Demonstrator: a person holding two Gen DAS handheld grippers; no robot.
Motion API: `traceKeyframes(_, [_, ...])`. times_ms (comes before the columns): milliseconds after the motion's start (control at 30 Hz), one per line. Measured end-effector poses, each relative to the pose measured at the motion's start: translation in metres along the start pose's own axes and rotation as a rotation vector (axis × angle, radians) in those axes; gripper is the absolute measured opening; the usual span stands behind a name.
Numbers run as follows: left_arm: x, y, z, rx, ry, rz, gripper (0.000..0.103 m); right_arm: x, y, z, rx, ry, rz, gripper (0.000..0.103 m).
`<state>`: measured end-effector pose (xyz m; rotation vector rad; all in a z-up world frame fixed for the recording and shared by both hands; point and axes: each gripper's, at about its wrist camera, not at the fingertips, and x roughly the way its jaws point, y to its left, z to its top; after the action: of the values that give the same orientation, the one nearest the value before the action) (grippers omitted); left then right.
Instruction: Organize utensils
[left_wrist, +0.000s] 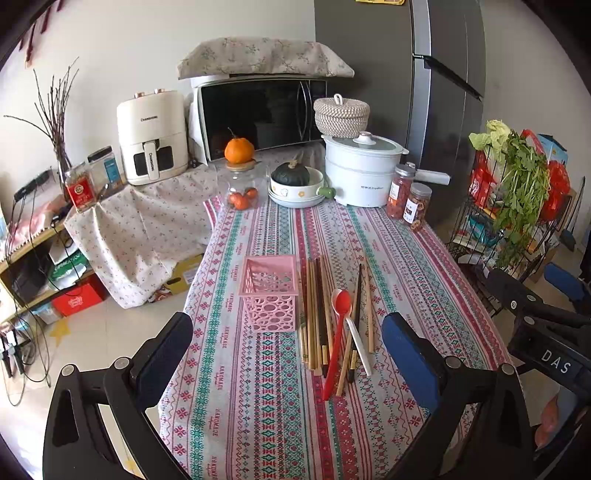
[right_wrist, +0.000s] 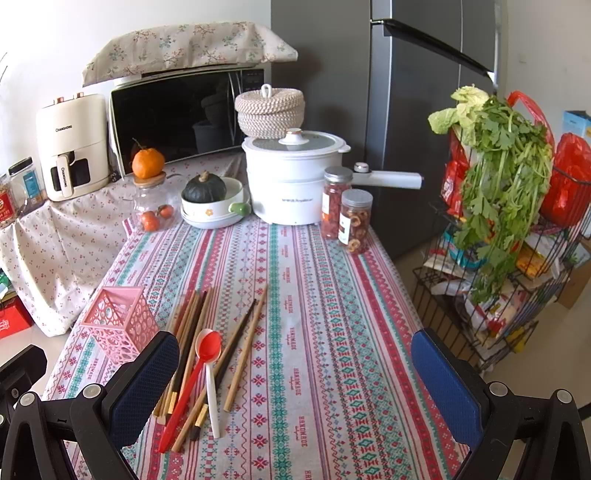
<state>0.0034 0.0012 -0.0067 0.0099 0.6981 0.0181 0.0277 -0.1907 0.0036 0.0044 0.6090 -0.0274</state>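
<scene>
Kitchen clutter rings a long table (left_wrist: 424, 266) dressed in a red, green and white patterned cloth, with a grey refrigerator (left_wrist: 443, 92) standing behind its far right corner. One microwave (left_wrist: 258, 114) under a floral cover sits at the back, one cream air fryer (left_wrist: 151, 140) to its left, and a wire rack (right_wrist: 509, 266) hung with leafy greens stands off the table's right side. Along the far edge of the table: one white electric pot (left_wrist: 360, 173) with a woven lidded basket (left_wrist: 341, 114) behind it, one bowl holding a dark green squash (left_wrist: 291, 173), one glass jar (left_wrist: 242, 188) with an orange on its lid, and two clear jars of dried fruit (left_wrist: 408, 197).

Nearer, one pink openwork utensil holder (left_wrist: 269, 291) stands upright on the cloth. Just to its right lie the loose utensils, flat on the table: a bundle of chopsticks (left_wrist: 316, 306) (too overlapped to count surely, roughly a dozen sticks in wood and dark tones), one red spoon (left_wrist: 338, 332) and one white spoon (left_wrist: 358, 343) resting across them.

Both claws hover above the near end of the table with nothing between their pads. The left gripper (left_wrist: 288, 358) is spread wide, framing the holder and utensils; the right gripper (right_wrist: 295, 391) is equally wide, with the utensils by its left finger.
</scene>
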Motion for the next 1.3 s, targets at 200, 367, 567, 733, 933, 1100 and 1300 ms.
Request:
traceKeyframes(200, [0.0010,-0.0018,0.0003,0.000,0.004,-0.001,0.103,0.0001,-0.0004,-0.0002,0.000,0.000,0.002,0.103])
traceKeyframes(367, [0.0008,-0.0009,0.0013,0.000,0.005,-0.003,0.103,0.0019,0.0007,-0.0014,0.000,0.006,0.005,0.103])
traceKeyframes(567, [0.0009,-0.0009,0.0015,0.000,0.004,-0.004,0.103,0.0023,0.0013,-0.0022,0.000,0.007,0.004,0.103])
traceKeyframes(733, [-0.0002,-0.0006,0.0015,-0.001,0.004,-0.004,0.103,0.0026,0.0006,-0.0013,0.000,0.008,0.005,0.103])
traceKeyframes(933, [-0.0004,-0.0007,0.0015,-0.001,0.004,-0.004,0.103,0.0029,0.0009,-0.0015,0.000,0.009,0.007,0.103])
traceKeyframes(1100, [-0.0003,-0.0007,0.0011,-0.001,0.004,-0.004,0.103,0.0031,0.0008,-0.0013,0.001,0.009,0.007,0.103])
traceKeyframes(1300, [-0.0004,-0.0005,0.0009,-0.001,0.003,-0.003,0.103,0.0031,0.0011,-0.0015,0.001,0.009,0.006,0.103])
